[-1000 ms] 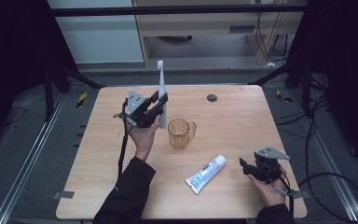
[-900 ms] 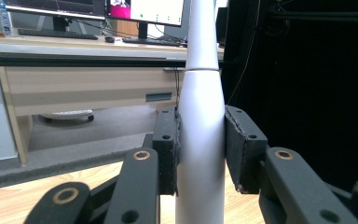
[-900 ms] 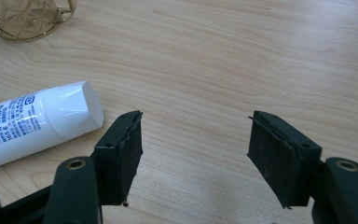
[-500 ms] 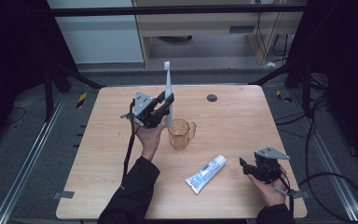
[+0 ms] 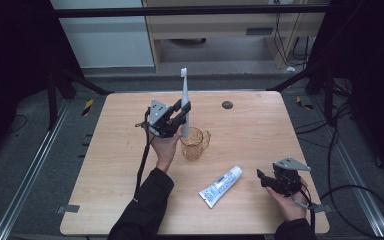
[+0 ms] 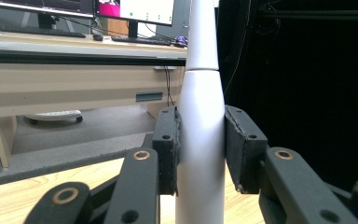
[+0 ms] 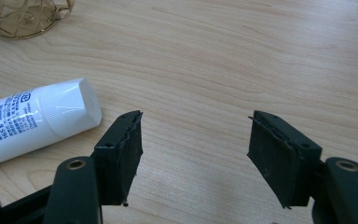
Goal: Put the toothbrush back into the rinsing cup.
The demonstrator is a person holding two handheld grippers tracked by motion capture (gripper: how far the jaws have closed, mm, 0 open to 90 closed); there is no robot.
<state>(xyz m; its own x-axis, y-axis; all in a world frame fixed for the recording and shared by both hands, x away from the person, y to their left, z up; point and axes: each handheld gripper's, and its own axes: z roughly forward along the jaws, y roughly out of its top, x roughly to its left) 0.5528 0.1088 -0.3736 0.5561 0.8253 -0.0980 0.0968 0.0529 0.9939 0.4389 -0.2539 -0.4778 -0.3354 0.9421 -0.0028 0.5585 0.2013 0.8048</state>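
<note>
High view: the left gripper (image 5: 182,111) holds an electric toothbrush (image 5: 184,102) upright above the wooden table (image 5: 115,145), brush head at the top. The handle's lower end hangs over the mouth of an amber glass mug (image 5: 194,144), in line with the rim; whether it touches the glass cannot be told. The mug stands near the table's middle, its handle turned toward the right.

Left gripper view: the toothbrush's white handle (image 6: 200,140) stands vertically between the two black jaws. Both pads (image 6: 167,149) press against its sides, one on each flank, so the jaws are partly closed and clamped on the thick part of the handle, below the seam where the narrower neck begins.

Right gripper view: the right gripper (image 7: 195,149) has its jaws wide apart with nothing between them, held low over bare wood. A white toothpaste tube (image 7: 23,121) lies flat on the table just beside the left-hand jaw, cap toward the gripper, apart from it.
</note>
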